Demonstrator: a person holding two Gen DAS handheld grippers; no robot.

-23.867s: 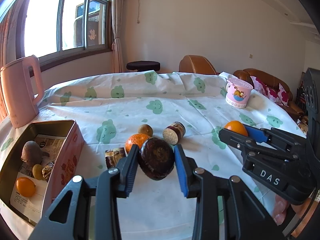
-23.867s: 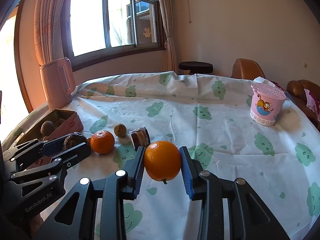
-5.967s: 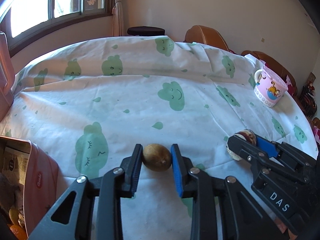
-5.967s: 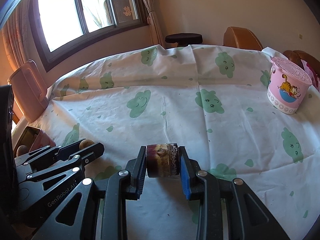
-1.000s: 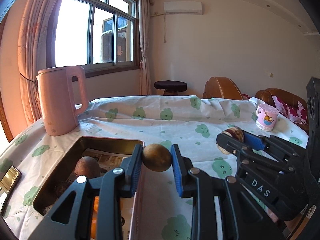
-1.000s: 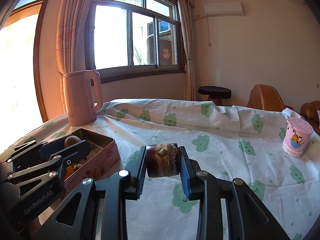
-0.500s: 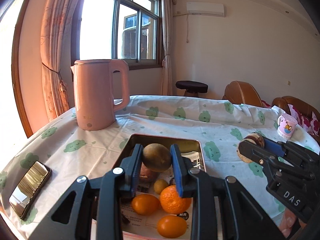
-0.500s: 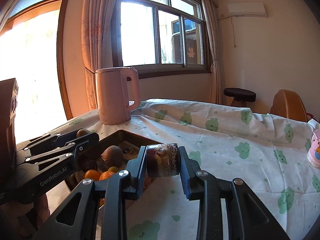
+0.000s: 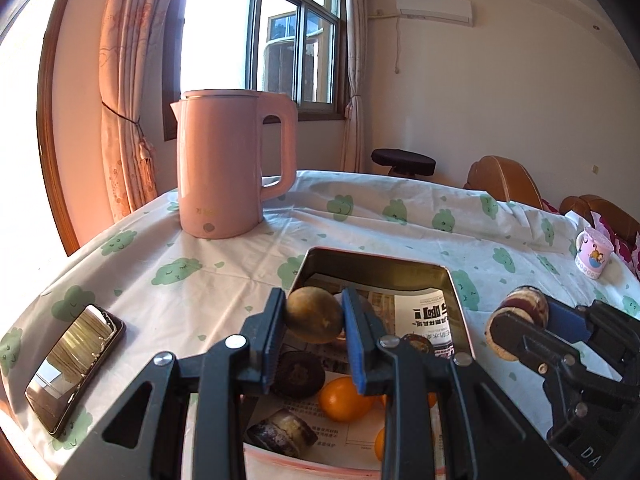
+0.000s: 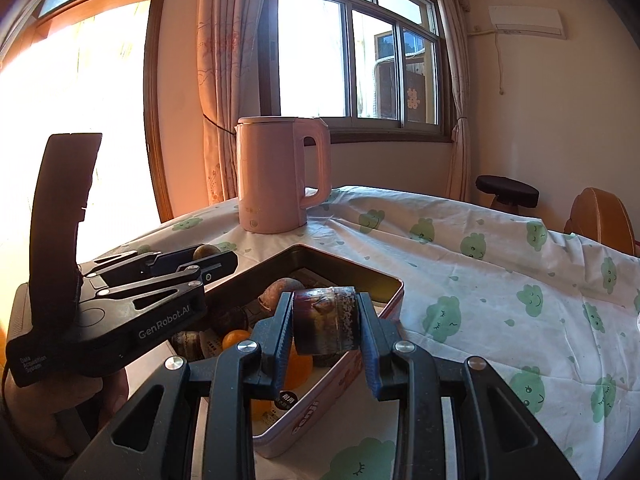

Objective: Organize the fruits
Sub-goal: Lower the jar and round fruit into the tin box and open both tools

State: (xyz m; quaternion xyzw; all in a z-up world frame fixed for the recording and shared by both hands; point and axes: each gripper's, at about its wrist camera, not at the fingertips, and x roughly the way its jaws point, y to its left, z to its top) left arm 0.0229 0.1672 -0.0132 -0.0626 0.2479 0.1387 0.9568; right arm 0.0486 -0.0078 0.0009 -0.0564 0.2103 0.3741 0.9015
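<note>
My left gripper is shut on a small brown round fruit, held over the open pink tin. The tin is lined with printed paper and holds several fruits: oranges, a dark round fruit and a cut purple stub. My right gripper is shut on a short dark purple cane piece, hovering above the tin's right corner. In the left wrist view the right gripper shows at the right with that piece; in the right wrist view the left gripper hangs at the left.
A pink electric kettle stands behind the tin near the window. A phone lies at the table's left edge. A pink cartoon cup sits far right. The tablecloth carries green cloud prints; chairs and a stool stand beyond.
Both grippers have swung left with their loads and come over the tin. The kettle and the tin now loom larger and closer in both views.
</note>
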